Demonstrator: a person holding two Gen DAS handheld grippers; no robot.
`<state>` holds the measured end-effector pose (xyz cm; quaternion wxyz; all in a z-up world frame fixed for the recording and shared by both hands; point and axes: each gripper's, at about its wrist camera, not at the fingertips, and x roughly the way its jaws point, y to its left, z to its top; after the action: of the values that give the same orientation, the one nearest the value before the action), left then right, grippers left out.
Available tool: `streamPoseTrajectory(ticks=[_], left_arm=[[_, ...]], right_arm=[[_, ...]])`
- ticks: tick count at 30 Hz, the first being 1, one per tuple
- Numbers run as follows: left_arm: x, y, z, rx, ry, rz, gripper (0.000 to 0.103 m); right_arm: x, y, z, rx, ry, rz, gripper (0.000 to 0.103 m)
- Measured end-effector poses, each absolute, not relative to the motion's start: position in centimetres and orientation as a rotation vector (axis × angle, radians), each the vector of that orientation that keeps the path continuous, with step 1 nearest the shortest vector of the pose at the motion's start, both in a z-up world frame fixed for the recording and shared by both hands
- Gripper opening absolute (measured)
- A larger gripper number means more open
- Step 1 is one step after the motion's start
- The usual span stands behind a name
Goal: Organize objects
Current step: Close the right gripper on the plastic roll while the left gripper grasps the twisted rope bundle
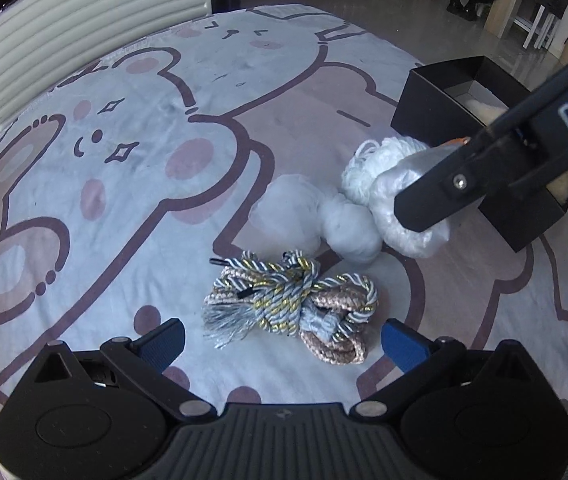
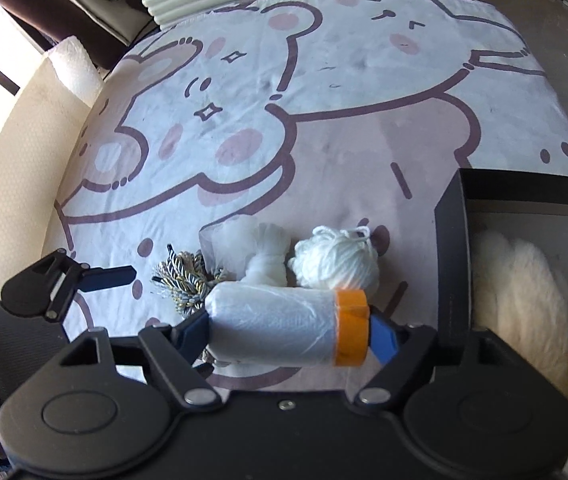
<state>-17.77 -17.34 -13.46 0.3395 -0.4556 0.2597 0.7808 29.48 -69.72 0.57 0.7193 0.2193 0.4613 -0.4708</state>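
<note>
Fingers of the right hand-held gripper [image 2: 289, 330] are clamped end to end on a plastic-wrapped roll with an orange core [image 2: 284, 326], holding it level just above the surface [image 2: 363, 152], right beside the open black box [image 2: 449, 264]. That box sits hard against the right edge of the cartoon-bear cloth [image 1: 124, 128], a cream fluffy bundle [image 2: 523, 280] already lying inside it. Just beyond the roll, a ball of white yarn [image 2: 335, 260] and a white wrapped bundle [image 2: 268, 256] lie touching each other, close to the box wall, so it's tight in there. Over on the other side, the left hand-held gripper [image 1: 282, 342] hangs with its blue pads spread wide, nothing between them, low over a tangle of blue, gold and pink braided cords [image 1: 291, 300]. Plenty of bare cloth stretches away to the far and left edges, up to the ribbed white panel [image 1: 84, 20] at the back.
</note>
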Motion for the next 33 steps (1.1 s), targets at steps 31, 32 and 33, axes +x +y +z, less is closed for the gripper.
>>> streamPoseTrajectory(ticks=[31,32,33], left_arm=[[-18.6,-16.8,-12.3,-1.171,0.741,2.021,0.066],[-18.7,-16.8,-12.2,-1.182,0.737,2.026,0.064],[-18.7,-17.0,-12.1,-1.197,0.722,2.036,0.063]], right_arm=[[26.8,-69.4,3.1,0.521,0.952,-1.129,0.081],[26.8,-69.3,3.2,0.518,0.95,-1.131,0.081],[26.8,-69.2,3.3,0.516,0.95,-1.136,0.081]])
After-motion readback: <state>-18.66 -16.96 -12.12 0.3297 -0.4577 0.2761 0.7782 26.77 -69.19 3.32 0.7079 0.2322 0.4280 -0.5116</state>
